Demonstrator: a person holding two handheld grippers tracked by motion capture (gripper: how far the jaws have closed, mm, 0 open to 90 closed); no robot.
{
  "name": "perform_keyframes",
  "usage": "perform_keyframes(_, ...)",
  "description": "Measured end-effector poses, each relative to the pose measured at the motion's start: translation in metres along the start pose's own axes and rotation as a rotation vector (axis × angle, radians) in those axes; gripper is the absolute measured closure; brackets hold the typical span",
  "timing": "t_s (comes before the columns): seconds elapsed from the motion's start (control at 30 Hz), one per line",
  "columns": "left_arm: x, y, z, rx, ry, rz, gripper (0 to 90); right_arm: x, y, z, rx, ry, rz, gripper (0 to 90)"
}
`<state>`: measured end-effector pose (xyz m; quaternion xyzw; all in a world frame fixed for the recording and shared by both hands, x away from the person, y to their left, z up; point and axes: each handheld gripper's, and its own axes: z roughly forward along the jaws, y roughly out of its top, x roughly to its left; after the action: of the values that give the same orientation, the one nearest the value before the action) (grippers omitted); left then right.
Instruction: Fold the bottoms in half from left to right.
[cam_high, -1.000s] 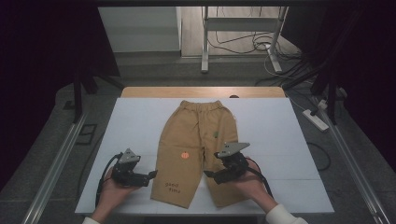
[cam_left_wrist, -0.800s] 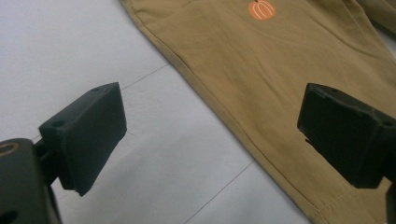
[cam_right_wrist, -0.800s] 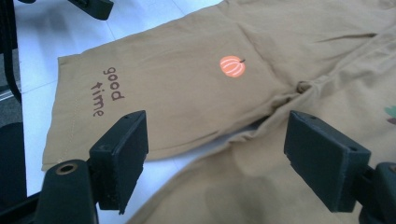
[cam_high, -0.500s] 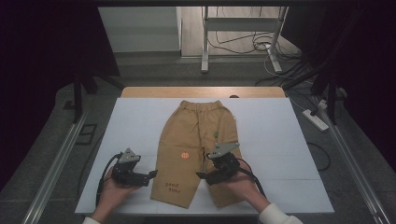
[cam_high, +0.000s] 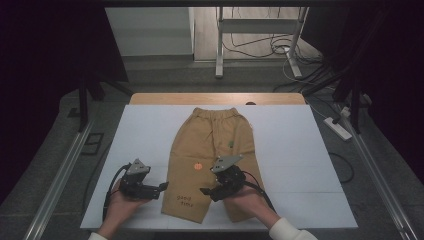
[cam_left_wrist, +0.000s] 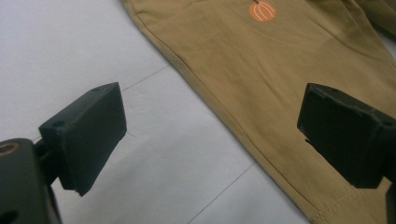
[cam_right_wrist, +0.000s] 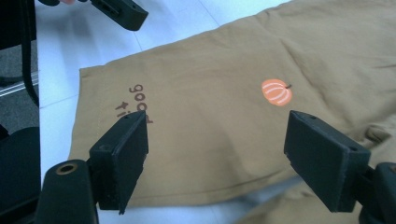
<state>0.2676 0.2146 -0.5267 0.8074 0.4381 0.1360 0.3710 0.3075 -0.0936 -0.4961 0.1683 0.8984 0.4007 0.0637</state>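
i've got the shorts (cam_high: 212, 155) lying flat mid-counter (cam_high: 300, 150), waistband away from me, legs toward me. my left claw (cam_high: 162, 186) sits wide open on the white just beside the left leg's outer seam, not touching cloth. my right claw (cam_high: 205, 191) hangs wide open over the legs near the hem, pumpkin print (cam_right_wrist: 276, 92) between its jaws.

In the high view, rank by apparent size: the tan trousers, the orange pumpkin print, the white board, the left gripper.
1. white board
2. tan trousers
3. left gripper, though it sits nearer the camera than the print
4. orange pumpkin print
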Motion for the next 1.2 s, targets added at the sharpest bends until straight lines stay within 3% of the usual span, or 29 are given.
perform_keyframes(0.7, 0.002, 0.001, 0.002, -0.001, 0.012, 0.000, 7.8, 0.017, 0.013, 0.024, 0.018, 0.052, -0.035, 22.0)
perform_keyframes(1.2, 0.003, 0.001, 0.002, 0.001, 0.015, 0.002, 7.8, 0.039, 0.017, 0.048, 0.060, 0.106, -0.078, 20.0)
